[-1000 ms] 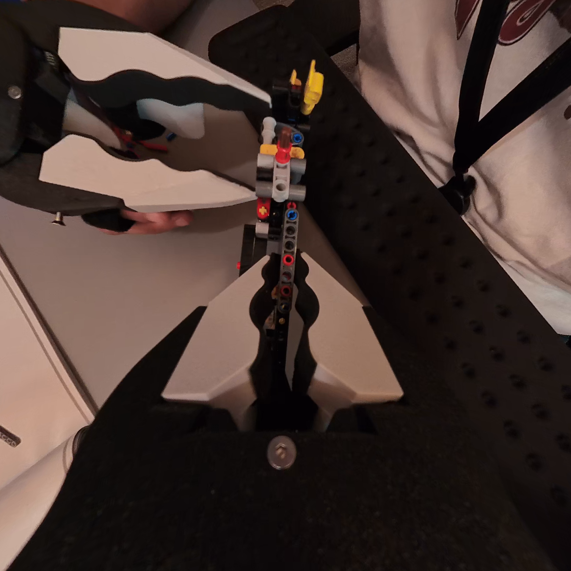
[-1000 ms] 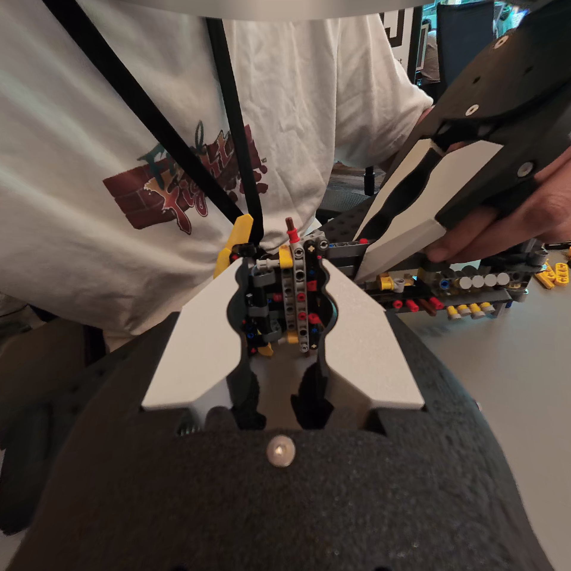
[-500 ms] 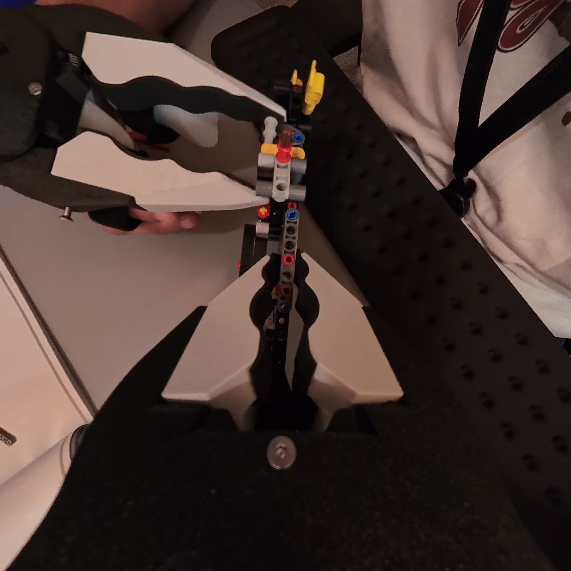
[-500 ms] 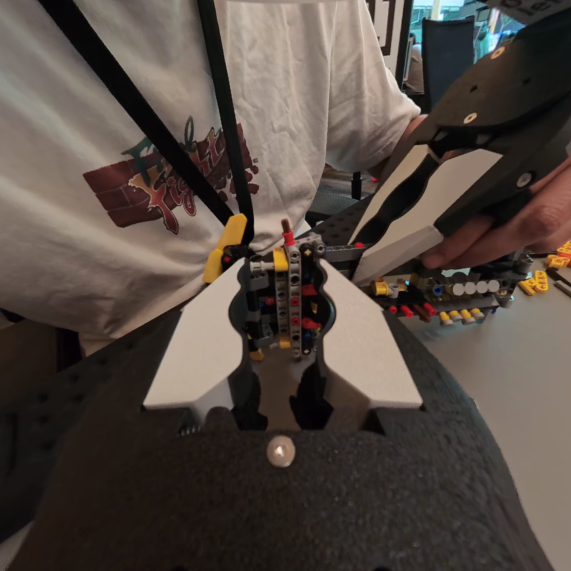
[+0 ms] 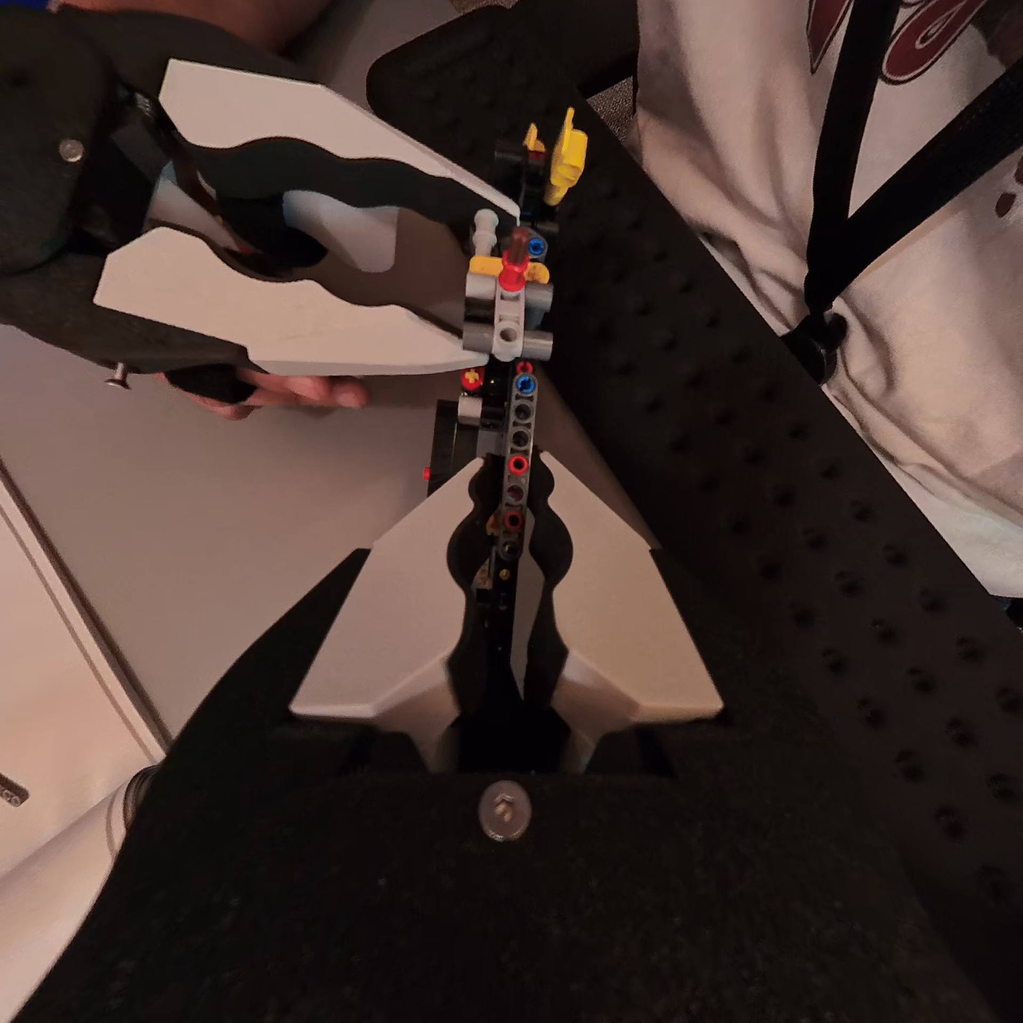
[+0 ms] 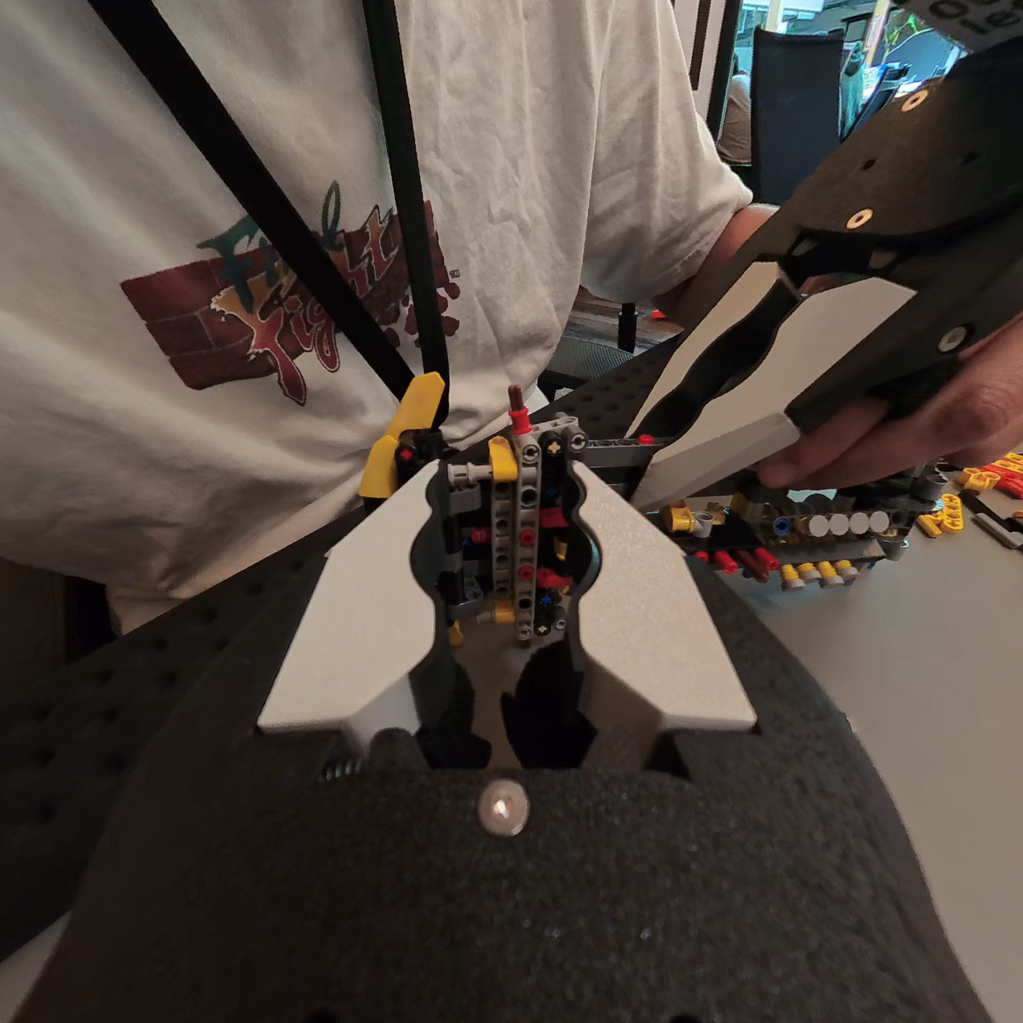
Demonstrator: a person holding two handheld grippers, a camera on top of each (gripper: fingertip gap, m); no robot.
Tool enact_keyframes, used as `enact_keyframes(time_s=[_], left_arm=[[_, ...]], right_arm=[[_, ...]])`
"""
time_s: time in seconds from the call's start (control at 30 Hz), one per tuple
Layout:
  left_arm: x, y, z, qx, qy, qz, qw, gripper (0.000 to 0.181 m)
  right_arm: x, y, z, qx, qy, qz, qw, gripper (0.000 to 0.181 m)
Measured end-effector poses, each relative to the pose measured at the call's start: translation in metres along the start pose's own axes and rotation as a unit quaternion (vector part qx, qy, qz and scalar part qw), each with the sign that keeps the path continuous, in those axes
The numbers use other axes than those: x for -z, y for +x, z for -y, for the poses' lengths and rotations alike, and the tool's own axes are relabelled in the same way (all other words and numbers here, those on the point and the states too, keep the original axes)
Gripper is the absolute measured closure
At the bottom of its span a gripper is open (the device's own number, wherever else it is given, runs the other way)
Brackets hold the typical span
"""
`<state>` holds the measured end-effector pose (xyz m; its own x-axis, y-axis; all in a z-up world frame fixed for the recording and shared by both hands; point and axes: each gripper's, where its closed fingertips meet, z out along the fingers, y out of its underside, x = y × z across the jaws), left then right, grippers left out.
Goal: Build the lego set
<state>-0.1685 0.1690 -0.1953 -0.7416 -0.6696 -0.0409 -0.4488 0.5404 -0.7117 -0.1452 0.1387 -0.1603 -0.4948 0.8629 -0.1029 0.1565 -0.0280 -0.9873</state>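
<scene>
The lego model is a long, narrow build of studless beams, dark grey and black with rows of round pin holes, dotted with red and blue pins, pale grey connectors and a smooth yellow curved panel at its far end. The left gripper is clamped on one dark grey perforated beam, its two matte white wedge-shaped fingers pressing the beam between wavy black foam-lined inner edges. The right gripper straddles the end of the model, which sits between its white fingers; the left finger lies against the build's side, but whether the right one presses it cannot be told. In the left wrist view this gripper's pointed tips reach the light grey connectors near a red axle pin topped by a brown stub. The model is held above a smooth pale table, beside a black perforated board. Loose yellow pieces lie on the table far right. Behind stands a person in a creased white T-shirt with a dark red print and black straps.
</scene>
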Motion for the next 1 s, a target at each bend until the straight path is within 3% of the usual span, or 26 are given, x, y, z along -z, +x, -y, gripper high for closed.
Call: enact_keyframes(time_s=[1.0], left_arm=[[0.0002, -0.0032, 0.0006, 0.004, 0.003, 0.009, 1.000, 0.174]], right_arm=[[0.0061, 0.0009, 0.0011, -0.010, -0.017, -0.013, 1.000, 0.142]])
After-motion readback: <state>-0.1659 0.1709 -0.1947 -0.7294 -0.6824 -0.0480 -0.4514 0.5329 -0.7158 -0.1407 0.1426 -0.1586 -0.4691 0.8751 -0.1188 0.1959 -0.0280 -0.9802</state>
